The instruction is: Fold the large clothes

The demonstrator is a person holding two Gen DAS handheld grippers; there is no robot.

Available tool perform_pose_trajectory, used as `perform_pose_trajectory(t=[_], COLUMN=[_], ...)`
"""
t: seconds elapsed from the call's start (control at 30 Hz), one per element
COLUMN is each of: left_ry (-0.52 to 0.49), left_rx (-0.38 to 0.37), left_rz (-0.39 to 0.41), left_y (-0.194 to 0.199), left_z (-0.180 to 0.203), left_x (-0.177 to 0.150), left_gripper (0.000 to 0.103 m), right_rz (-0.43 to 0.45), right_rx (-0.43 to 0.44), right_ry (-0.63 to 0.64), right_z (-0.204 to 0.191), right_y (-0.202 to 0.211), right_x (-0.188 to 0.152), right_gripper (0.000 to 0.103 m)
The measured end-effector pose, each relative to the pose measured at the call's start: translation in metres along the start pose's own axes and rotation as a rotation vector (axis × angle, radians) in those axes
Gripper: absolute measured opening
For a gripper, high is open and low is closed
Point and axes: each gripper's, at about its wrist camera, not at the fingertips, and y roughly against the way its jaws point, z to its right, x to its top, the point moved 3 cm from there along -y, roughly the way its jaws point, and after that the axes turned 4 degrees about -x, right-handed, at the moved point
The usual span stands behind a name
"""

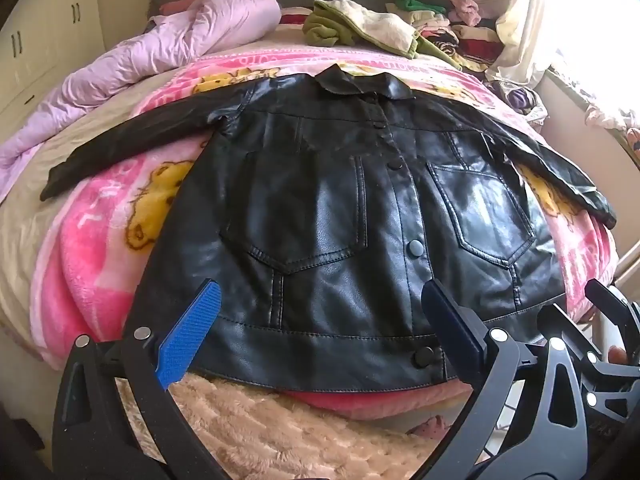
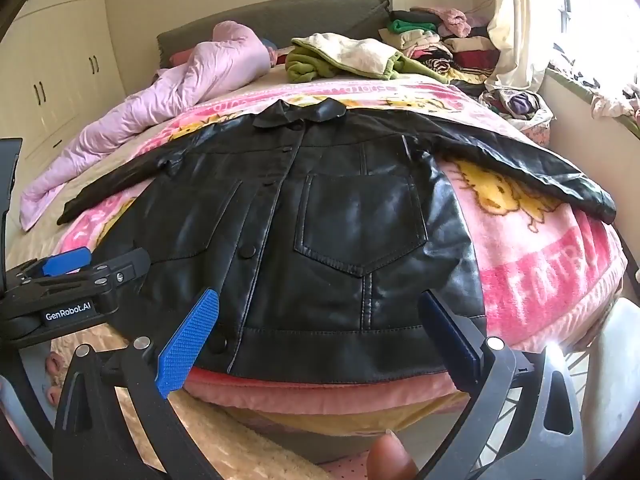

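A black leather jacket (image 1: 340, 216) lies flat and buttoned on a pink blanket (image 1: 92, 240), collar at the far end, both sleeves spread out to the sides. The same jacket (image 2: 344, 232) fills the right wrist view. My left gripper (image 1: 320, 332) hangs open above the jacket's hem with nothing between its blue pads (image 1: 188, 336). Over the hem's right part, my right gripper (image 2: 316, 336) also stands open and holds nothing. The left gripper's body (image 2: 76, 288) shows at the left edge of the right wrist view.
A lilac duvet (image 1: 168, 52) lies bunched along the bed's left side. Piles of clothes (image 1: 424, 28) cover the far right corner by the curtain (image 1: 524, 20). A beige fluffy cover (image 1: 288, 432) hangs at the near edge. White cupboards (image 2: 60, 72) stand left.
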Motion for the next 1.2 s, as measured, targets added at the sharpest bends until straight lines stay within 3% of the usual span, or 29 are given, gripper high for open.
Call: perform_pose_trajectory(t=[1.2], left_ry=[-0.004], left_rx=[0.002], left_rz=[0.009], left_y=[0.0029], left_z=[0.0027], left_x=[0.0007], left_gripper=[0.094], right_rz=[-0.006], right_rx=[-0.001], right_ry=[0.014], right_z=[-0.0034], right_y=[0.0011], right_x=[-0.0013], right_gripper=[0.099])
